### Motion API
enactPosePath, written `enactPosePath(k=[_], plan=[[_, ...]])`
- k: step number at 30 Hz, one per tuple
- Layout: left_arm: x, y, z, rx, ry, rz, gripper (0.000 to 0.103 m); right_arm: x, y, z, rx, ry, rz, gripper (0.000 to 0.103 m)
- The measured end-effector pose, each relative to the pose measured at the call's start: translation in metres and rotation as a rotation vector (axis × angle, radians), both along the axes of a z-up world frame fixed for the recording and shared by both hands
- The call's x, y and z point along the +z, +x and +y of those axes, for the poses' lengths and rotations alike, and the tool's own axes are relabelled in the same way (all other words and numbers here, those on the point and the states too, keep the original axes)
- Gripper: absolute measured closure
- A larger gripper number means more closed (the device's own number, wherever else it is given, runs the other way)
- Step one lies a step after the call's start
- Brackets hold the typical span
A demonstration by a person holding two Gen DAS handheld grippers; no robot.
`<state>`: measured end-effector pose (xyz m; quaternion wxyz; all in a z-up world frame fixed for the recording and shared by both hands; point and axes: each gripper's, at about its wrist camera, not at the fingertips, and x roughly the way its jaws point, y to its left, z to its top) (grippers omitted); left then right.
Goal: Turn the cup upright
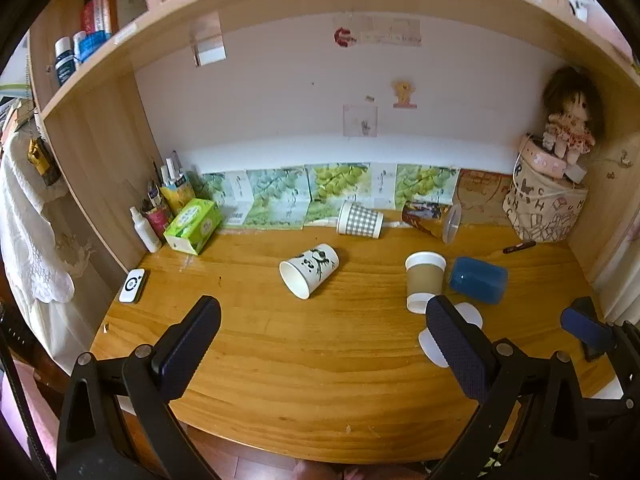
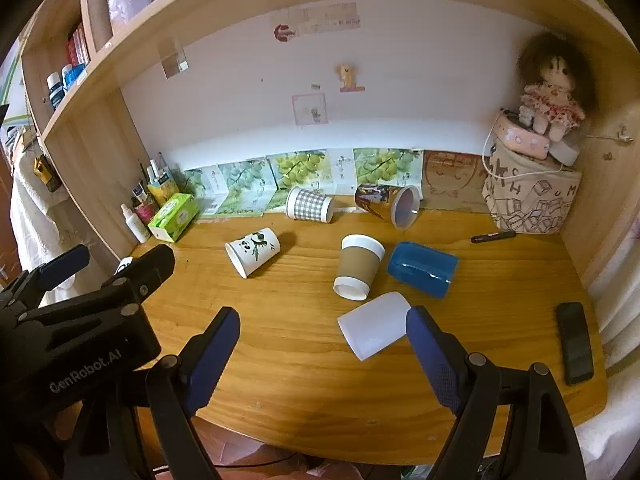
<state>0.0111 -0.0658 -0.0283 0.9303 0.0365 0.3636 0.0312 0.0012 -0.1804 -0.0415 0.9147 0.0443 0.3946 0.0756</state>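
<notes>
Nearest, both grippers hover over the front edge of the wooden desk (image 2: 280, 380) with jaws spread wide and empty: the left gripper (image 1: 324, 344) and the right gripper (image 2: 324, 344). Just ahead of the right jaws, slightly right of their centre, a plain white cup (image 2: 374, 325) lies on its side. Beyond it a brown-sleeved cup (image 2: 357, 266) stands upside down, touching a blue cup (image 2: 422, 269) on its side. A panda-print cup (image 1: 310, 270) lies tipped ahead of the left jaws, well apart. Farther back, by the wall, lie a checked cup (image 2: 310, 205) and a dark printed cup (image 2: 386, 205).
</notes>
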Motion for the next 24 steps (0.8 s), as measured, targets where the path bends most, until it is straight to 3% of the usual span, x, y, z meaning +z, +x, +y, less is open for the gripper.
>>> enactPosePath(k=[9, 15, 24], plan=[[-0.005, 0.029, -0.008, -0.023, 0.035, 0.085, 0.0, -0.006, 0.027, -0.006, 0.056, 0.002, 0.016, 0.017], [-0.012, 0.057, -0.011, -0.103, 0.018, 0.198, 0.0, -0.014, 0.047, -0.003, 0.101, 0.009, 0.04, 0.017], [-0.015, 0.096, -0.011, -0.228, 0.094, 0.27, 0.001, -0.028, 0.076, 0.013, 0.174, 0.016, 0.098, 0.017]])
